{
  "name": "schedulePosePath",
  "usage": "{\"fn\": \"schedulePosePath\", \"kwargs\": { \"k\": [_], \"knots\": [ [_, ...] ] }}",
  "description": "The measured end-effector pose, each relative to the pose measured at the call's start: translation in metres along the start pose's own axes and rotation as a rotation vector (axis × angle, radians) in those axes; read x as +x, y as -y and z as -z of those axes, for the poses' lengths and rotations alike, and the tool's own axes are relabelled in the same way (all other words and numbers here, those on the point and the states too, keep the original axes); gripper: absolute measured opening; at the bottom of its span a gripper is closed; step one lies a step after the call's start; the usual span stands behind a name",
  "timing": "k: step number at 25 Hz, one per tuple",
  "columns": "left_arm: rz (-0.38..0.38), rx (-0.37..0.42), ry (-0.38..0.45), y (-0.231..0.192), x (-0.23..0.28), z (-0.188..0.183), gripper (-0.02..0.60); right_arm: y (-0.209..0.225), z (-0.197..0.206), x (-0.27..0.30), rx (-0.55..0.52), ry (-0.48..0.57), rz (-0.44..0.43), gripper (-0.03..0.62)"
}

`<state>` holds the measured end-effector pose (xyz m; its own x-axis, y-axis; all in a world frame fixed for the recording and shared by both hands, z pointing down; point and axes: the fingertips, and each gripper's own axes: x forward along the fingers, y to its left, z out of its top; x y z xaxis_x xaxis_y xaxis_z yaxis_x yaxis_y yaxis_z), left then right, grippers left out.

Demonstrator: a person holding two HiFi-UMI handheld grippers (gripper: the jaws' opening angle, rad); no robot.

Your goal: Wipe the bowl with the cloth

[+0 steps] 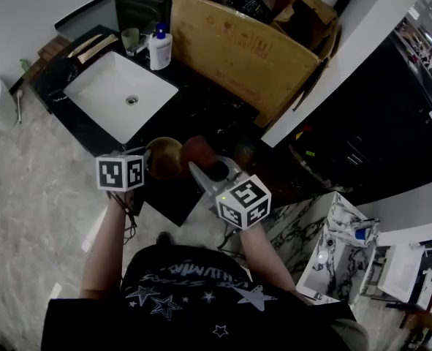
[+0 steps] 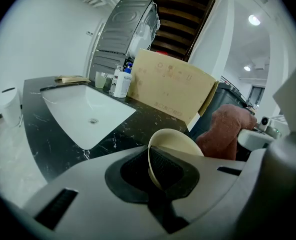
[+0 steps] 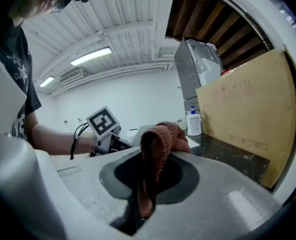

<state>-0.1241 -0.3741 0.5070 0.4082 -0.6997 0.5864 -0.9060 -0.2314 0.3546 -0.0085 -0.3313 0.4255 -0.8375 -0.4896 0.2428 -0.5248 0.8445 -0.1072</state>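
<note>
**Head view**
- Left gripper (image 1: 148, 168): at the near rim of the round cream-tan bowl (image 1: 164, 158).
- Right gripper (image 1: 203, 170): carries the bunched reddish-brown cloth (image 1: 196, 149) at its tip.
- Bowl position: between the two grippers, over the near corner of the black marble counter (image 1: 201, 104), clear of the white rectangular sink (image 1: 102, 97).
- Cloth position: just beside the bowl's right rim; contact cannot be told.
- Background: large brown cardboard box (image 1: 237, 50) at the back of the counter.

**Left gripper view**
- Jaws: almost together, clamped on the thin rim of the bowl, one pad inside the wall and one outside.
- Bowl attitude: tilted on edge, the opening turned towards the cloth.
- Cloth: just beyond the bowl's far rim.

**Right gripper view**
- Jaws: closed on a fold of the cloth, which stands up in a hump above the pads, with a tail hanging below.
- Beyond the cloth: the left gripper's marker cube (image 3: 103, 124) and the person's forearm (image 3: 52, 139).
</note>
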Motion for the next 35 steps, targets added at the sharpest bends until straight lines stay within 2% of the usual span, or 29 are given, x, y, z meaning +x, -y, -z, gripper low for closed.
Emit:
{"fn": "schedulePosePath", "kwargs": {
  "k": [7,12,15,18,22,24,27,30,35],
  "knots": [
    [-0.031,0.103,0.018,0.044,-0.012,0.014,0.021,-0.042,0.016,0.01,-0.169,-0.139,-0.118,0.051],
    [-0.03,0.168,0.056,0.081,-0.018,0.019,0.021,-0.046,0.038,0.009,-0.279,-0.288,-0.118,0.051],
    [-0.018,0.148,0.048,0.094,-0.023,0.03,0.021,-0.043,0.049,0.004,-0.352,-0.353,-0.117,0.051],
    [-0.011,0.112,0.03,0.101,-0.026,0.043,0.021,-0.044,0.057,0.0,-0.482,-0.402,-0.102,0.051],
    [-0.013,0.092,0.002,0.106,-0.028,0.058,0.021,-0.034,0.073,-0.001,-0.63,-0.477,-0.008,0.051],
    [-0.012,0.088,0.005,0.107,-0.031,0.06,0.021,-0.026,0.077,-0.004,-0.638,-0.513,0.03,0.051],
    [-0.017,0.097,0.026,0.106,-0.036,0.058,0.022,-0.023,0.08,-0.008,-0.654,-0.561,0.038,0.051],
    [-0.032,0.14,0.04,0.108,-0.037,0.055,0.023,-0.021,0.088,-0.013,-0.692,-0.638,0.015,0.051],
    [-0.03,0.22,0.056,0.117,-0.036,0.048,0.023,-0.021,0.096,-0.022,-0.678,-0.788,-0.045,0.049]
  ]
}}
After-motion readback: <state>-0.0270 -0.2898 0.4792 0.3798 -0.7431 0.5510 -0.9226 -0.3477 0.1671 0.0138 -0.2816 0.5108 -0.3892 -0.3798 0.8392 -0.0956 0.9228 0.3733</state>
